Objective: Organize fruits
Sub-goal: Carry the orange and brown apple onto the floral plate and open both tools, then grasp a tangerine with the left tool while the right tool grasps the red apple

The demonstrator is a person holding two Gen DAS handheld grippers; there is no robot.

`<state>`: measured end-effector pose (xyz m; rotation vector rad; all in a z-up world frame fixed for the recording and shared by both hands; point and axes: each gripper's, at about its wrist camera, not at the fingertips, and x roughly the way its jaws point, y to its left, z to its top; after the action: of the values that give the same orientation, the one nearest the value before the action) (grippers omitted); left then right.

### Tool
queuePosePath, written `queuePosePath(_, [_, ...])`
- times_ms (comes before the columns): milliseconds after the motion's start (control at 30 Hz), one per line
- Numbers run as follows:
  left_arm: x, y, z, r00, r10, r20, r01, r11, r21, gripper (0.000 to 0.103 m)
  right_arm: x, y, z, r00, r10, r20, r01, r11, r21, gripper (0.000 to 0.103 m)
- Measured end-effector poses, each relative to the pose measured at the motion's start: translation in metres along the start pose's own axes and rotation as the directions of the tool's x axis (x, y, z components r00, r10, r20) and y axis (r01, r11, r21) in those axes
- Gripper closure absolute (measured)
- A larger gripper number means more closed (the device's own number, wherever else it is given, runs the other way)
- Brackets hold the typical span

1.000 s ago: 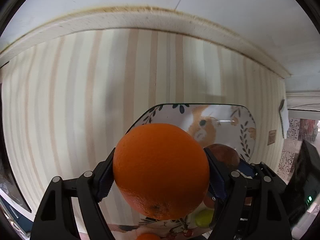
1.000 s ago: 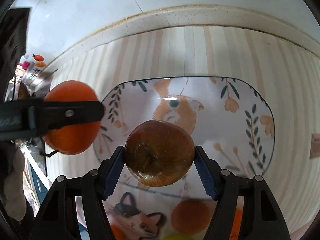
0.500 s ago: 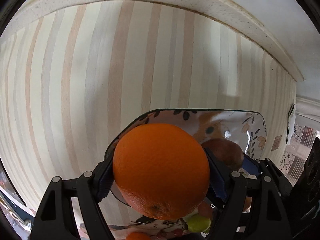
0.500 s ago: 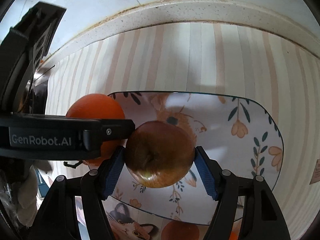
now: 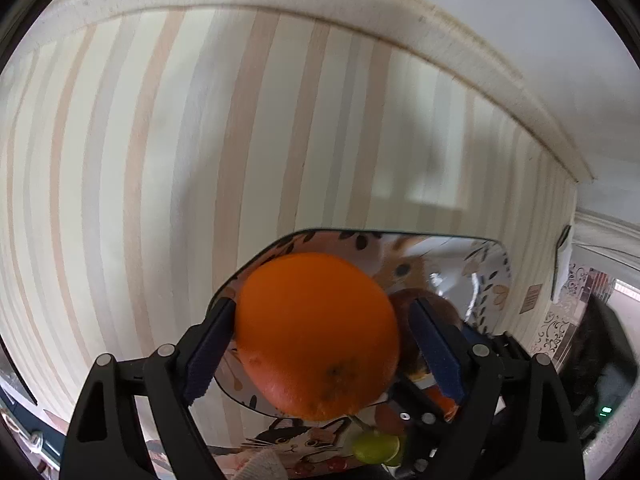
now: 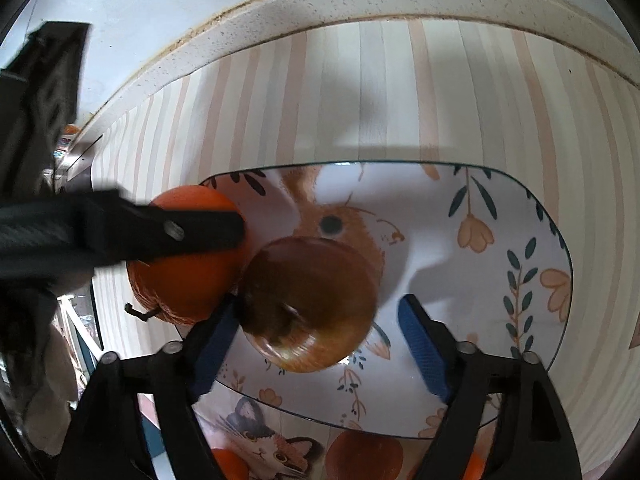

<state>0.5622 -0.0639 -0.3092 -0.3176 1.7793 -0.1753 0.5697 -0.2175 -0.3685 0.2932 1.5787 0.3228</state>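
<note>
My two grippers crowd each other over the near-left corner of the rabbit-print plate (image 6: 472, 216): my left gripper's finger (image 6: 160, 232) lies across the orange (image 6: 188, 284), which sits right against the apple (image 6: 312, 304), so nothing could pass between the fruits. The plate's right half and far side lie bare, with room to come down. Beyond it the striped tablecloth (image 5: 160, 160) is open up to the speckled counter edge (image 6: 320, 4). Nearer me, more fruit on the cat-print mat (image 6: 260, 436) blocks the way.
</note>
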Motion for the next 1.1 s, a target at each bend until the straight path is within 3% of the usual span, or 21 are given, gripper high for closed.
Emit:
queuePosePath(200, [-0.018,-0.006,-0.009,0.998,0.007,0.064,-0.008,1.000,0.011,0.016,-0.017,-0.003,-0.007,0.999,0.032,0.037,-0.033,0.999,0.024,0.007])
queuePosePath(300, [-0.036,-0.010,-0.020,0.990,0.051,0.134,-0.057,0.998,0.041,0.016,-0.033,-0.001,-0.011,0.998,0.004,0.066,-0.005,1.000,0.013,0.007])
queuePosePath(667, [-0.085,-0.012,-0.103,0.917,0.162,0.366,-0.209,0.973,0.094,0.016,-0.089,0.008,-0.063,0.981,-0.108,0.162,0.107,0.994,0.015,0.007])
queuePosePath(1000, [-0.101,-0.013,-0.177,0.860,0.205,0.467,-0.281,0.955,0.099,0.016,-0.138,0.009,-0.120,0.956,-0.134,0.262,0.129,0.991,0.034,0.007])
queuePosePath(1100, [-0.107,-0.017,-0.192,0.855,0.189,0.483,-0.272,0.956,0.107,0.016,-0.153,0.013,-0.131,0.947,-0.131,0.292,0.128,0.991,0.031,0.007])
